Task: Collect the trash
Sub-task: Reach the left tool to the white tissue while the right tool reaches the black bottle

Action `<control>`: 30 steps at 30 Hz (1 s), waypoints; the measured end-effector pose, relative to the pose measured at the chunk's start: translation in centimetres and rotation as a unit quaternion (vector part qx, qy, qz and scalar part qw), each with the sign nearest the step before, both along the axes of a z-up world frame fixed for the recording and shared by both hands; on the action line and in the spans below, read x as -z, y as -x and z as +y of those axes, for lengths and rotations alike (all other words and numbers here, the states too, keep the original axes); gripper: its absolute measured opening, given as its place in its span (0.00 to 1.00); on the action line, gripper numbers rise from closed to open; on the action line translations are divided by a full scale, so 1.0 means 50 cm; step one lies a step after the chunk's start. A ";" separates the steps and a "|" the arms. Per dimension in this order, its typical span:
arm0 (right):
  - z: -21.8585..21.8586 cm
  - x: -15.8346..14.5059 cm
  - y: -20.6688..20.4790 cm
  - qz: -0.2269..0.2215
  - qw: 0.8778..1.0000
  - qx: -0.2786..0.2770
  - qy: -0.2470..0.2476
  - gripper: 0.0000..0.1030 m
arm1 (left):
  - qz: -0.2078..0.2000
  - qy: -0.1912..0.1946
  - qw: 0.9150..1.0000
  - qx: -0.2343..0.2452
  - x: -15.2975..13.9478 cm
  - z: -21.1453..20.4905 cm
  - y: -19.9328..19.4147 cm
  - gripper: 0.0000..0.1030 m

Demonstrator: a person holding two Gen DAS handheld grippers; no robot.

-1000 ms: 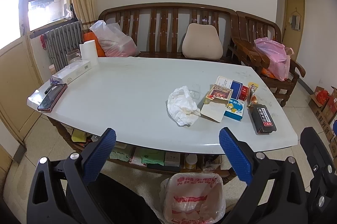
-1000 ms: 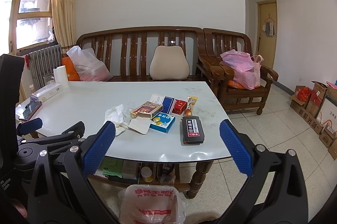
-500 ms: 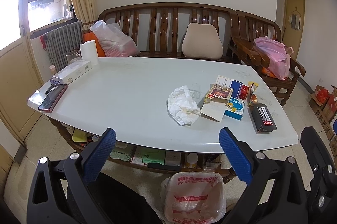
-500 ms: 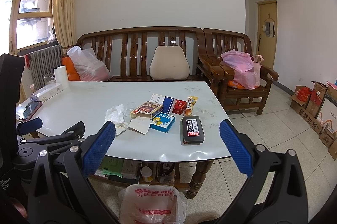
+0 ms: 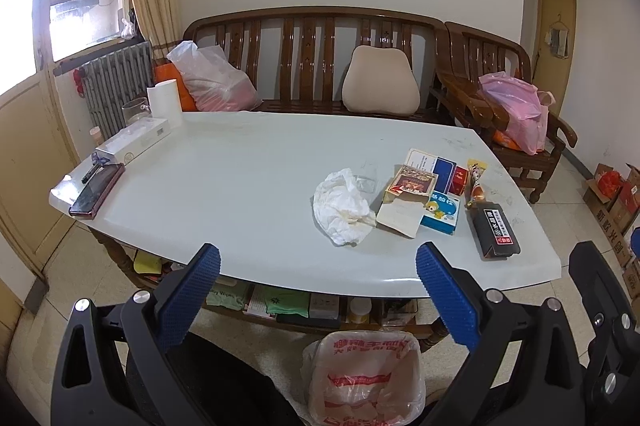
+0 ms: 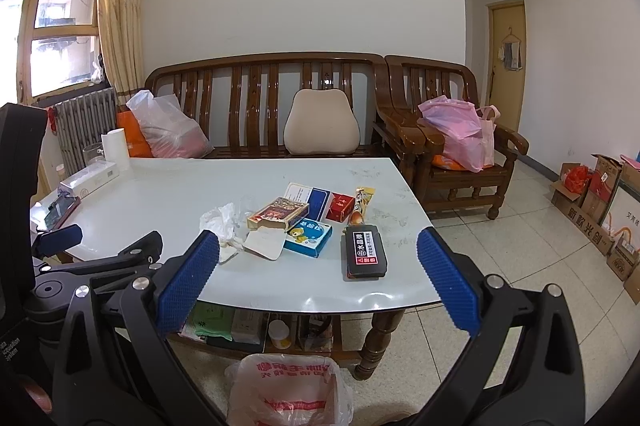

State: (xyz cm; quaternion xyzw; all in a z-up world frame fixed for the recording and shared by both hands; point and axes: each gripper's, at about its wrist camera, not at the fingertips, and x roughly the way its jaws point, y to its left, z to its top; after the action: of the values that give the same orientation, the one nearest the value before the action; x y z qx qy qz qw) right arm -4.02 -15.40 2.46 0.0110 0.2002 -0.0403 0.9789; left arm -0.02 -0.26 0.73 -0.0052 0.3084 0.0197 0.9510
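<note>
bin bag [image 5: 364, 382] below table [image 5: 240, 186] looks empty; both grippers spread.

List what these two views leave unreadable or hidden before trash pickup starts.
- Trash bag: bottom cut off by the frame edge in both views; contents unclear.
- Lower shelf: items partly hidden by the table edge and jaws.
- Crumpled tissue: partly behind the right gripper in the right view.

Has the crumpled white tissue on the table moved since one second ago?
No. The crumpled white tissue still lies just left of the beige envelope on the table, untouched.
</note>
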 end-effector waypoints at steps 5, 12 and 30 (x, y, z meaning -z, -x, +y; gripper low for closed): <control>-0.005 -0.005 -0.019 0.007 1.000 -0.012 0.002 0.94 | 0.012 -0.015 1.000 0.012 -0.002 -0.008 -0.020 0.93; -0.029 -0.033 -0.051 -0.003 0.998 -0.021 0.060 0.94 | 0.060 -0.031 0.996 0.064 0.002 -0.007 -0.080 0.93; -0.139 -0.104 -0.258 0.150 0.979 -0.119 0.077 0.94 | 0.206 -0.035 0.964 0.162 -0.031 0.002 -0.277 0.93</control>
State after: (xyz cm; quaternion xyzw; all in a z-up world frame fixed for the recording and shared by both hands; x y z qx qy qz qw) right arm 8.87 -22.35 7.68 -0.0948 0.3406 0.0594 0.9335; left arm 13.83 -0.15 2.26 0.0824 0.4932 -0.1231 0.8572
